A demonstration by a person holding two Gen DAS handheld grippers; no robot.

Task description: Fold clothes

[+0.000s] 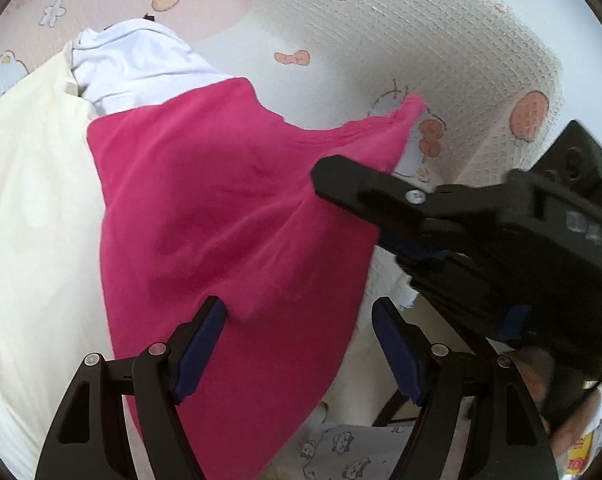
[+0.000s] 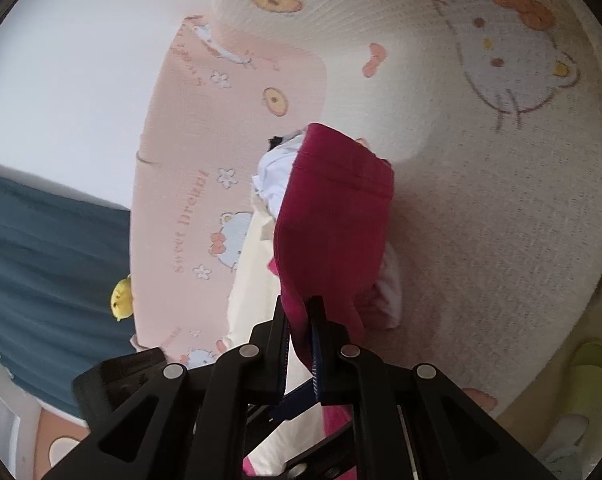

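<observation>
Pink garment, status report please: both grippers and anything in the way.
Right gripper jaws shut on pink garment, edge lifted. Left gripper jaws open, holding nothing. White garment and cream cloth lie alongside.

Our left gripper points steeply down, fingers spread wide apart. Our right gripper has its fingers pinched together.

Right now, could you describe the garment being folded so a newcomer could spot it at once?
Find the cartoon-print bedspread. On it lies a clothes pile: cream fabric, a white garment. The pink garment, pinched by the right gripper, is the only vivid colour.
</observation>
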